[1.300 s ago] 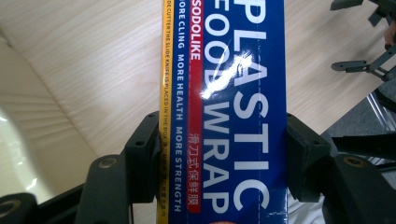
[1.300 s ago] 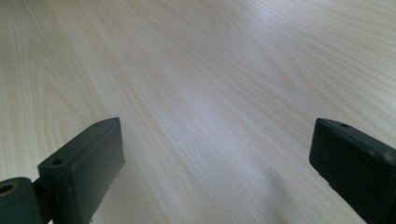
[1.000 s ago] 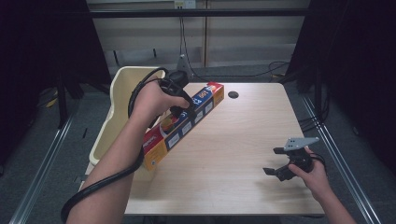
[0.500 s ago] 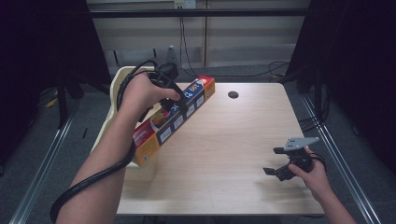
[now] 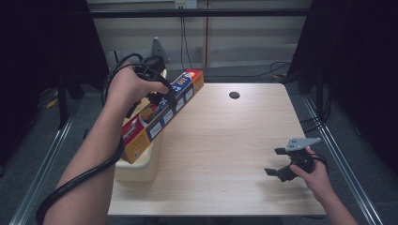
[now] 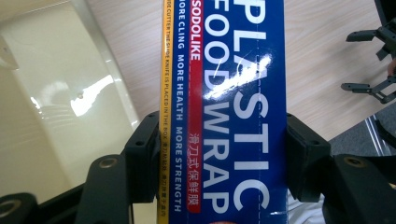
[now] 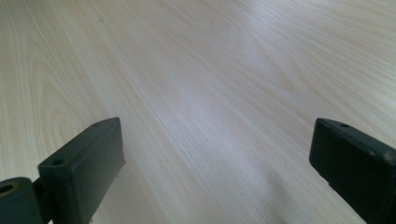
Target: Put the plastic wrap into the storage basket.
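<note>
At far left a cream bin is seen standing against the left edge of the surface, its glossy inner wall also caught in the left gripper view. Over the bin's rim, a long plastic wrap box is held by the left hand-held gripper, jaws clamped across the box's narrow width near mid-length; in the left gripper view the pads are seen pressed on both long edges of the box. The box is carried tilted, lower end above the bin, upper end out over the surface's back left corner, clear of the wood. Handling, as judged: light, stiff cardboard, hollow round a roll, glossy print, so some slip under the pads is to be expected and the walls can be dented by hard squeezing. A grip across the narrow faces near the middle is judged best; off-centre, the long box would be levered round in the jaws. A small dark hole is noted toward the surface's far edge. At right, the right hand-held gripper is held low over the near right corner, jaws spread wide with nothing between them, bare wood ahead.
</note>
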Motion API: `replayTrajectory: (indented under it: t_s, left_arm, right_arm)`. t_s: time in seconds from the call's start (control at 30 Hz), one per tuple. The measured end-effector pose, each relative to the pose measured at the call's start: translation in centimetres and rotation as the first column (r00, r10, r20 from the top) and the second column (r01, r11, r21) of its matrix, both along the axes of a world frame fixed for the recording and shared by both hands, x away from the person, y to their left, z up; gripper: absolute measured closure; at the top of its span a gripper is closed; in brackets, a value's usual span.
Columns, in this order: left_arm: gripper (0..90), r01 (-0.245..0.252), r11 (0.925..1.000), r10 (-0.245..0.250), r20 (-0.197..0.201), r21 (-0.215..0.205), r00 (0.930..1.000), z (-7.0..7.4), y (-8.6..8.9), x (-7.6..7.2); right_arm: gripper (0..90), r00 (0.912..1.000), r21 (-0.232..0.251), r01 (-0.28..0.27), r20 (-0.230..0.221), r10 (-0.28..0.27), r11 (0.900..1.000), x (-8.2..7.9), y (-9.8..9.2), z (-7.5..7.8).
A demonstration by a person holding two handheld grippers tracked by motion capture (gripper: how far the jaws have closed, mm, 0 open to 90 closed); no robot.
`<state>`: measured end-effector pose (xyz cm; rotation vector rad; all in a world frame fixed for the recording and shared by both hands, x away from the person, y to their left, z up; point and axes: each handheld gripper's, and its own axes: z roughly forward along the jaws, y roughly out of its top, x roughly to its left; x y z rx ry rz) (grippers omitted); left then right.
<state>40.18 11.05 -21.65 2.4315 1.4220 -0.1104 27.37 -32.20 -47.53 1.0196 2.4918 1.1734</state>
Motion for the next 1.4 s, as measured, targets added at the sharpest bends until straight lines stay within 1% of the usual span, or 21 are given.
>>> replayTrajectory:
  t_s: [0.1, 0.13, 0.17, 0.2, 0.23, 0.4, 0.43, 0.57, 0.6, 0.63, 0.67, 0.73, 0.83, 0.87, 1.0, 1.07, 1.13, 1.2, 1.23, 1.3, 1.4]
  left_arm:
    - [40.4, -0.010, 0.9999, 0.010, -0.003, 0.010, 0.9999, 0.4, 0.5, 0.0]
    - [40.4, -0.018, 0.9998, 0.018, 0.003, 0.006, 0.9998, 0.5, 0.7, -0.1]
    - [40.4, -0.019, 0.9998, 0.019, -0.002, 0.008, 0.9998, 0.6, 0.9, -0.1]
    - [40.4, -0.030, 0.9995, 0.030, 0.007, 0.006, 0.9995, 0.7, 1.0, -0.1]
    - [40.4, -0.028, 0.9996, 0.028, 0.007, 0.009, 0.9996, 0.9, 1.2, -0.1]
    - [40.4, -0.056, 0.9984, 0.055, 0.019, 0.013, 0.9983, 1.3, 2.0, -0.1]
    - [40.4, -0.069, 0.9976, 0.069, 0.016, 0.003, 0.9975, 1.3, 2.1, -0.1]
    - [40.4, -0.088, 0.9961, 0.088, 0.024, 0.005, 0.9958, 1.4, 2.6, -0.1]
    - [40.4, -0.106, 0.9944, 0.106, 0.022, 0.003, 0.9942, 1.4, 2.9, -0.1]
    - [40.4, -0.102, 0.9947, 0.101, 0.022, 0.012, 0.9946, 1.4, 3.1, 0.0]
    - [40.4, -0.113, 0.9936, 0.113, 0.021, 0.006, 0.9934, 1.4, 3.2, 0.0]
    - [40.4, -0.120, 0.9927, 0.120, 0.019, 0.008, 0.9926, 1.5, 3.5, 0.1]
    - [40.4, -0.120, 0.9927, 0.120, 0.027, 0.014, 0.9925, 1.5, 3.8, 0.1]
    - [40.4, -0.136, 0.9907, 0.136, 0.028, 0.009, 0.9903, 1.6, 3.9, 0.1]
    - [40.4, -0.168, 0.9857, 0.168, 0.022, 0.009, 0.9855, 1.5, 4.5, 0.3]
    - [40.4, -0.160, 0.9868, 0.160, 0.028, 0.022, 0.9867, 1.5, 4.8, 0.4]
    - [40.4, -0.179, 0.9836, 0.179, 0.027, 0.022, 0.9836, 1.5, 5.0, 0.4]
    - [40.4, -0.185, 0.9824, 0.185, 0.026, 0.024, 0.9825, 1.4, 5.2, 0.5]
    - [40.4, -0.198, 0.9799, 0.197, 0.031, 0.026, 0.9799, 1.3, 5.4, 0.5]
    - [40.3, -0.197, 0.9799, 0.195, 0.035, 0.034, 0.9801, 1.3, 5.6, 0.6]
    - [40.4, -0.227, 0.9735, 0.226, 0.027, 0.028, 0.9737, 1.1, 6.1, 0.7]
  right_arm:
    - [3.3, 1.0000, -0.002, 0.003, 0.004, -0.003, 1.000, 0.0, 0.0, 0.0]
    - [3.3, 1.0000, -0.002, 0.003, 0.004, -0.003, 1.000, 0.0, 0.0, 0.0]
    - [3.3, 1.0000, -0.002, 0.003, 0.004, -0.003, 1.000, 0.0, -0.1, 0.0]
    - [3.3, 1.0000, 0.000, 0.001, 0.006, -0.001, 1.000, 0.0, -0.1, 0.0]
    - [3.3, 1.0000, 0.002, 0.000, 0.006, 0.000, 1.000, 0.0, -0.1, 0.0]
    - [3.3, 1.0000, 0.002, 0.000, 0.003, 0.000, 1.000, 0.0, -0.1, 0.0]
    - [3.3, 1.0000, 0.001, 0.000, 0.003, 0.000, 1.000, 0.0, -0.1, 0.0]
    - [3.3, 1.0000, 0.006, 0.001, -0.001, -0.001, 1.000, 0.0, -0.1, 0.0]
    - [3.3, 1.0000, 0.003, 0.002, 0.005, -0.002, 1.000, 0.0, -0.1, 0.0]
    - [3.3, 1.0000, 0.003, 0.001, 0.003, -0.001, 1.000, 0.0, -0.1, 0.0]
    - [3.3, 1.0000, 0.002, 0.001, 0.002, -0.001, 1.000, 0.0, -0.1, 0.0]
    - [3.3, 1.0000, 0.003, -0.003, 0.000, 0.003, 1.000, 0.1, 0.0, -0.1]
    - [3.3, 1.0000, 0.001, -0.004, -0.001, 0.004, 1.000, 0.1, 0.0, -0.1]
    - [3.3, 1.0000, -0.001, -0.001, -0.003, 0.001, 1.000, 0.0, 0.0, -0.1]
    - [3.3, 1.0000, -0.001, -0.004, -0.003, 0.004, 1.000, 0.1, 0.1, -0.1]
    - [3.3, 1.0000, -0.002, -0.005, -0.004, 0.005, 1.000, 0.1, 0.1, -0.1]
    - [3.3, 0.9999, -0.001, -0.006, -0.008, 0.006, 1.000, 0.1, 0.1, -0.1]
    - [3.3, 1.0000, -0.004, -0.007, -0.002, 0.007, 1.000, 0.1, 0.2, -0.2]
    - [3.3, 1.0000, -0.004, -0.008, -0.003, 0.008, 1.000, 0.1, 0.2, -0.2]
    - [3.3, 1.0000, -0.003, -0.008, -0.004, 0.008, 1.000, 0.1, 0.2, -0.2]
    - [3.3, 0.9999, -0.007, -0.012, -0.002, 0.012, 1.000, 0.1, 0.3, -0.2]
